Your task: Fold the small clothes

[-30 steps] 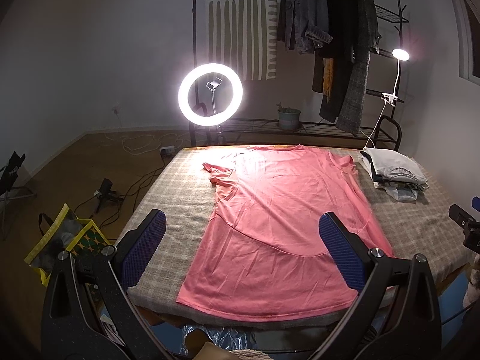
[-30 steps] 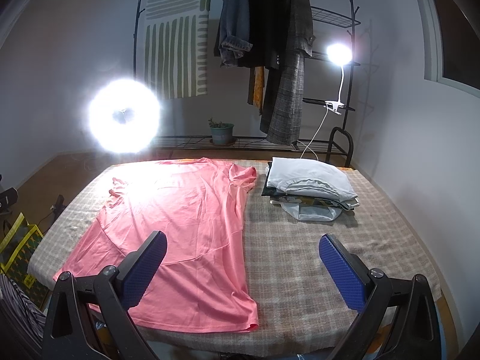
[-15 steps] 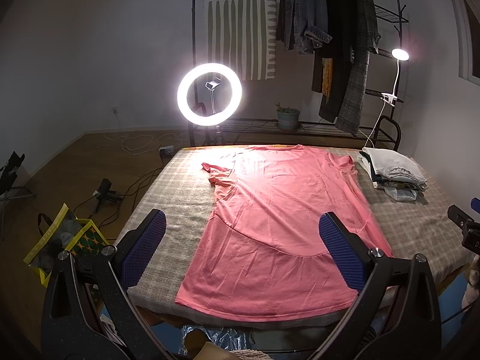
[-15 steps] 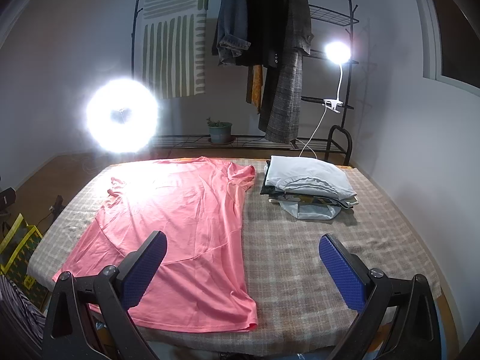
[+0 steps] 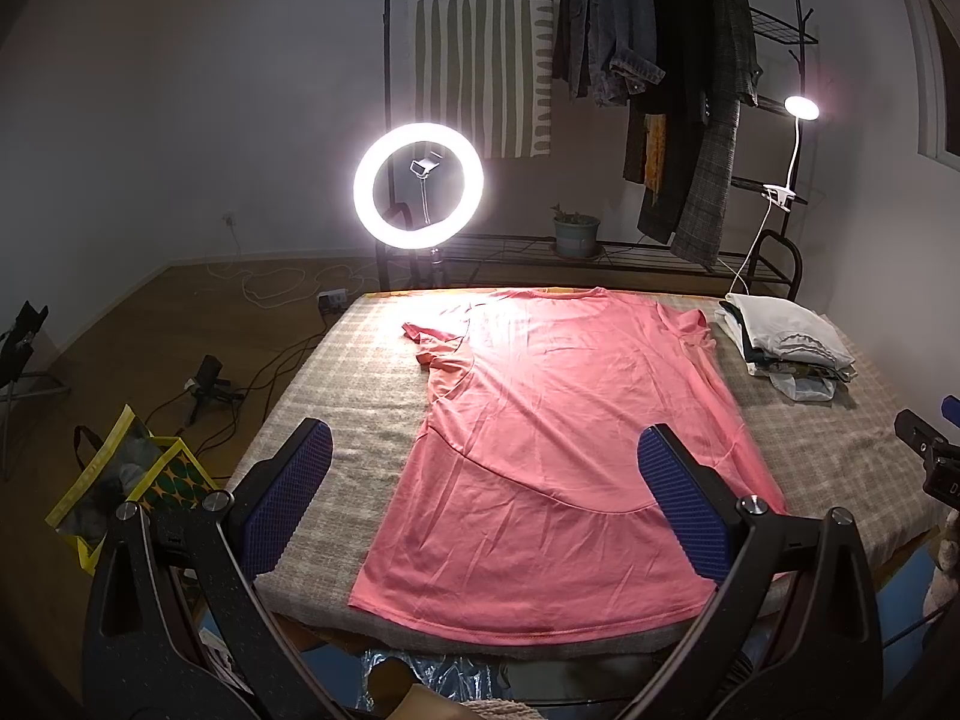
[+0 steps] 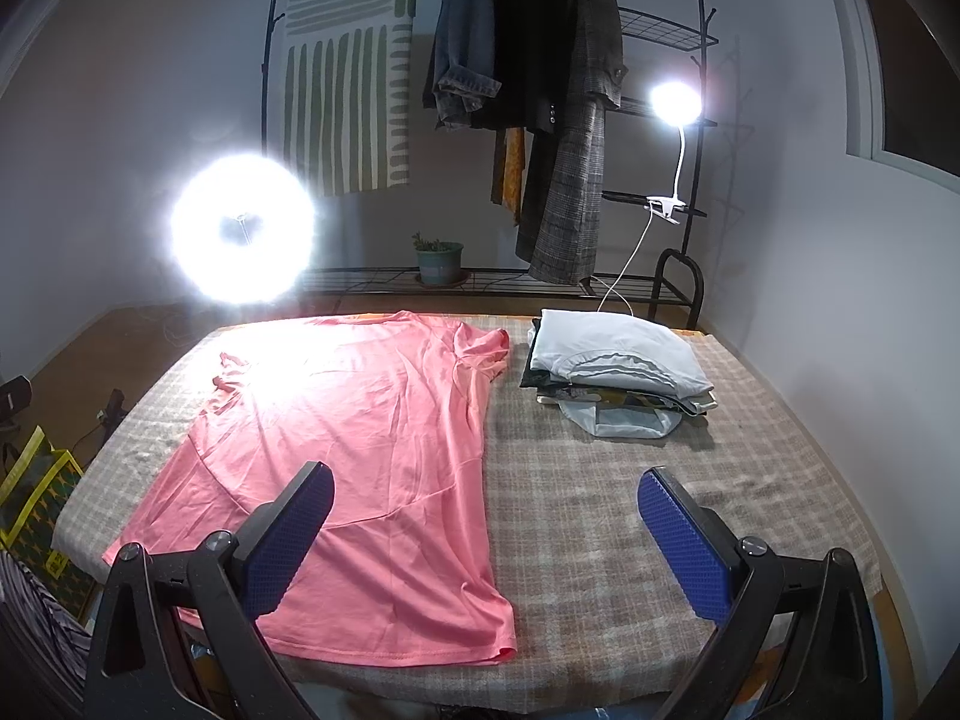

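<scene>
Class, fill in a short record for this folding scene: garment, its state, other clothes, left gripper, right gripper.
garment: pink T-shirt
state: spread flat and unfolded on the checked cloth
other clothes: folded stack beside the shirt, apart from it
left gripper: fingers open, holding nothing
right gripper: fingers open, holding nothing

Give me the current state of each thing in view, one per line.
pink T-shirt: spread flat, unfolded
folded clothes stack: piled beside the shirt
left gripper: jaws open, empty
right gripper: jaws open, empty
ring light: on
clip lamp: on
</scene>
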### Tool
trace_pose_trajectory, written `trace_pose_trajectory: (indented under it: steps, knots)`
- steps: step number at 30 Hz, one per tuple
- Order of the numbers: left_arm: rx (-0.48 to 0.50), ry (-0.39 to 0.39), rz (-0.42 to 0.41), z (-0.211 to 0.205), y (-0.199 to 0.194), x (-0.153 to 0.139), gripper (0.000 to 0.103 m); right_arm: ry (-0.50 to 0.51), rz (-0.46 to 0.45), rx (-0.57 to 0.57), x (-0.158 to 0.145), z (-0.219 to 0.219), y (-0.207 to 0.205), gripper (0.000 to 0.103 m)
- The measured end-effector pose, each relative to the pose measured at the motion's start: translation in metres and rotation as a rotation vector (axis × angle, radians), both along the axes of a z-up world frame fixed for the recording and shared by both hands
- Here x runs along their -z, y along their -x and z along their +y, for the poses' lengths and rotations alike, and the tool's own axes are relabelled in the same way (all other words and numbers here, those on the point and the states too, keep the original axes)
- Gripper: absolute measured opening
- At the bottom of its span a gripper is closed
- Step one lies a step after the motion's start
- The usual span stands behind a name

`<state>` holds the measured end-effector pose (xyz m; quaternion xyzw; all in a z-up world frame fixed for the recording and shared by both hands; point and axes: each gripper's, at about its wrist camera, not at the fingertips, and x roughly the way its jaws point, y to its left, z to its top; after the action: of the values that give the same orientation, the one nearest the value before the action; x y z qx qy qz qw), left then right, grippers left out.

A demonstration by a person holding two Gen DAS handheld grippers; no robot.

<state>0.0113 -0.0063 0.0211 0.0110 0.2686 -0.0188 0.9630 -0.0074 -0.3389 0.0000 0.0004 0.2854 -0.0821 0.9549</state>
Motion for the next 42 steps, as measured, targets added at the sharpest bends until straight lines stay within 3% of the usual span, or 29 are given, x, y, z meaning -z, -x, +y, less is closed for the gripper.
trace_pose_trajectory:
  steps: [14,32,42]
  knots:
    - [-0.010,0.009,0.030,0.005,-0.012,0.013,0.103,0.001,0.022,0.016,0.004,0.003,-0.014,0.102]
    - [-0.083,0.039,0.086,0.070,-0.042,0.053,0.102,0.042,0.030,-0.018,-0.003,0.041,-0.064,0.100]
    - [-0.119,0.113,0.211,0.113,-0.060,0.095,0.092,0.072,0.028,-0.096,-0.005,0.085,-0.111,0.098]
